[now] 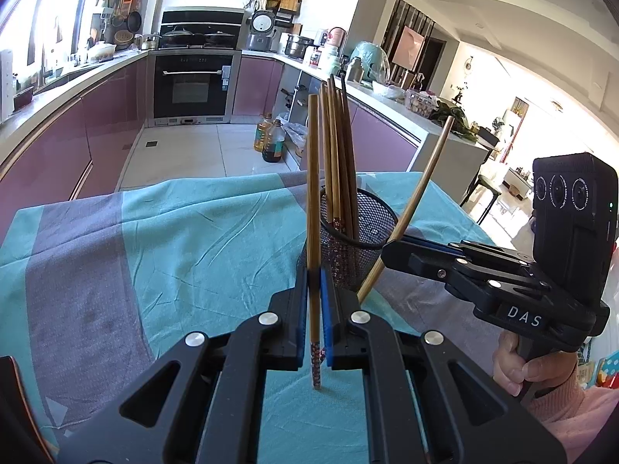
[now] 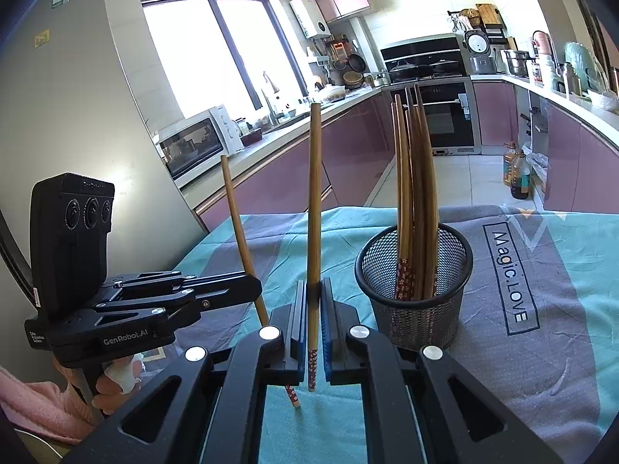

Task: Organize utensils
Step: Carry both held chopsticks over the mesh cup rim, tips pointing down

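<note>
Teal-clothed counter (image 2: pixel 522 386): your hand-held grippers (image 1: pixel 315 309) (image 2: pixel 314 321) each clench one brown wooden chopstick (image 1: pixel 313 178) (image 2: pixel 315 193); tilt risks missing black mesh cup (image 2: pixel 416 290).

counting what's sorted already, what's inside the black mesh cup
A bundle of wooden chopsticks stands inside the mesh cup, patterned ends down. They overlap, so the exact count is hidden, and the cup's floor cannot be seen.

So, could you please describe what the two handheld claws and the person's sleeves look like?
Both are matte black plastic claws with blue-lined fingers and round silver rivets. The left claw carries a boxy black three-lens camera module and white "GenRobot.AI" lettering; the right claw shows "DAS" in white. The fuzzy pink sleeves reach the wrists.
</note>
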Demonstrator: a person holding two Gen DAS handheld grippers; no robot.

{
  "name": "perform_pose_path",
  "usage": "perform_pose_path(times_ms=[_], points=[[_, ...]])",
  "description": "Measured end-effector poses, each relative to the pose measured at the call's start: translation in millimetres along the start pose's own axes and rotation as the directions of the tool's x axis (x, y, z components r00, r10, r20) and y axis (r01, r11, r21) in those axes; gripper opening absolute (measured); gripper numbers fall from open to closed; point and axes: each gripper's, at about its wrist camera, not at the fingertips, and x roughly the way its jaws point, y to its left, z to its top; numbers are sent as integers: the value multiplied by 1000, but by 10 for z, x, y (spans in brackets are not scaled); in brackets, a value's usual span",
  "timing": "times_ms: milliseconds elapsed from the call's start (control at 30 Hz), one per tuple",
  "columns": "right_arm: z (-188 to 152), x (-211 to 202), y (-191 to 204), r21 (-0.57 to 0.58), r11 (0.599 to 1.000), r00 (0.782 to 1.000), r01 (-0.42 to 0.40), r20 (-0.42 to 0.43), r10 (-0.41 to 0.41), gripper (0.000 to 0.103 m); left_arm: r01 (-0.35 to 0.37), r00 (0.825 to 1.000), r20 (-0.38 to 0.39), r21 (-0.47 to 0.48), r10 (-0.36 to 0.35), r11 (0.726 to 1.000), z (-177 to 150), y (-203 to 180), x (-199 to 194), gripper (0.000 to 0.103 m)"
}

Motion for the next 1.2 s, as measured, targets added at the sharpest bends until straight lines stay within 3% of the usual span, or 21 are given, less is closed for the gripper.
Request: perform_pose_path(times_ms=[1200], points=[[121, -185, -10, -16, 999, 998, 29, 57, -28, 6, 5, 999, 42, 25, -6, 1000, 117, -76, -80, 7]])
